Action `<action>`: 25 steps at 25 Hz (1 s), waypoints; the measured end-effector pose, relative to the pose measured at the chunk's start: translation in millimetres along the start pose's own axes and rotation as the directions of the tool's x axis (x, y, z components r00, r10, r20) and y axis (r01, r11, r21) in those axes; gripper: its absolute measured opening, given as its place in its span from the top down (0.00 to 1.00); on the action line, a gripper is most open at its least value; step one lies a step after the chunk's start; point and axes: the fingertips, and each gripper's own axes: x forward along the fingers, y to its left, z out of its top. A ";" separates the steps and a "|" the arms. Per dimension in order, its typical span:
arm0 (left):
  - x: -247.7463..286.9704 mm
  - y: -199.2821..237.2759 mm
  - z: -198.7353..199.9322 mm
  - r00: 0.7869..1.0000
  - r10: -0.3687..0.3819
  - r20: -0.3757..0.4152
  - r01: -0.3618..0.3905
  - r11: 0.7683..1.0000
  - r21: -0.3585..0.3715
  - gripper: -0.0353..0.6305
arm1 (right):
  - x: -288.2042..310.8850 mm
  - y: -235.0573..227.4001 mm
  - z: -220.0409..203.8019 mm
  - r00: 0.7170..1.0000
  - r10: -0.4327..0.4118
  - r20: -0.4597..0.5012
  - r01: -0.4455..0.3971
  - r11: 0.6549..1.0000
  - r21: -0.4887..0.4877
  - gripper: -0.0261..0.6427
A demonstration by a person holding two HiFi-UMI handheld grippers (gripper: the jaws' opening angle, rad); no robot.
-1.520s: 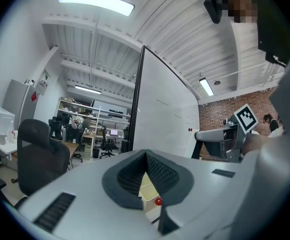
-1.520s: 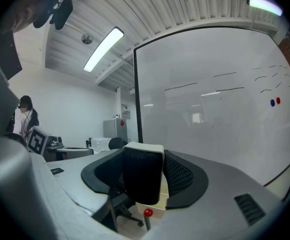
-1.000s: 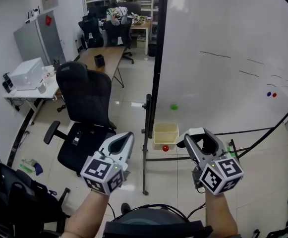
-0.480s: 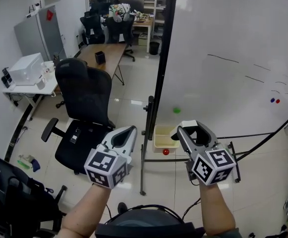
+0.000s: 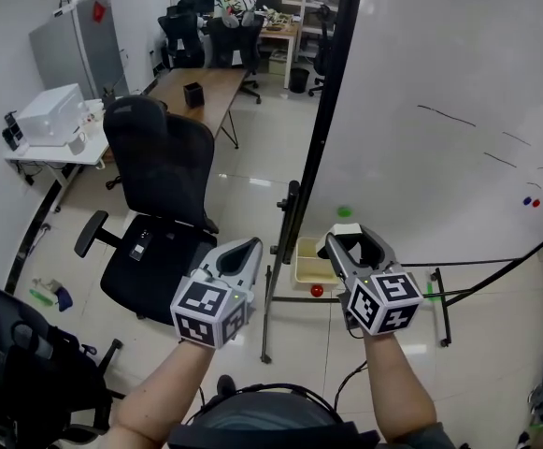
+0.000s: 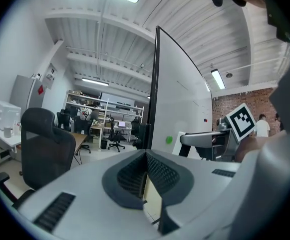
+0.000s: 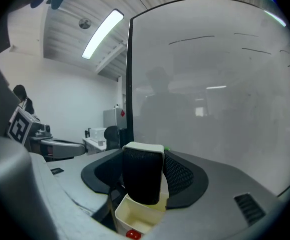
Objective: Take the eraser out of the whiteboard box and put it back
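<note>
My right gripper (image 5: 345, 243) is shut on the eraser (image 7: 143, 176), a block with a white back and black felt that stands upright between the pads. In the head view the eraser's white back (image 5: 348, 235) shows at the fingertips. Just below and beyond it sits the cream whiteboard box (image 7: 134, 218), which hangs at the board's lower left corner (image 5: 310, 262). A red magnet (image 7: 131, 234) lies by the box. My left gripper (image 5: 249, 248) is shut and empty, to the left of the board's stand.
The whiteboard (image 5: 439, 110) fills the right side, with a green magnet (image 5: 345, 211) and its black stand post (image 5: 290, 223). A black office chair (image 5: 159, 204) stands at left, a white desk (image 5: 51, 129) beyond it.
Both grippers have moved down and leftward toward the board's lower corner. The eraser has come closer to the box, still held by the right gripper.
</note>
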 end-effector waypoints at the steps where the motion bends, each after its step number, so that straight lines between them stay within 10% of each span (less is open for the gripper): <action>1: 3.5 2.4 -4.8 1.000 0.002 -0.005 -0.002 1.000 -0.005 0.90 | 4.7 -1.9 -4.0 1.000 -0.003 -0.001 0.003 1.000 -0.001 0.55; 25: 55.4 21.8 -81.5 0.994 -0.013 -0.106 0.010 1.000 -0.023 0.90 | 67.8 -20.9 -100.4 0.973 -0.063 -0.224 0.065 0.998 0.001 0.55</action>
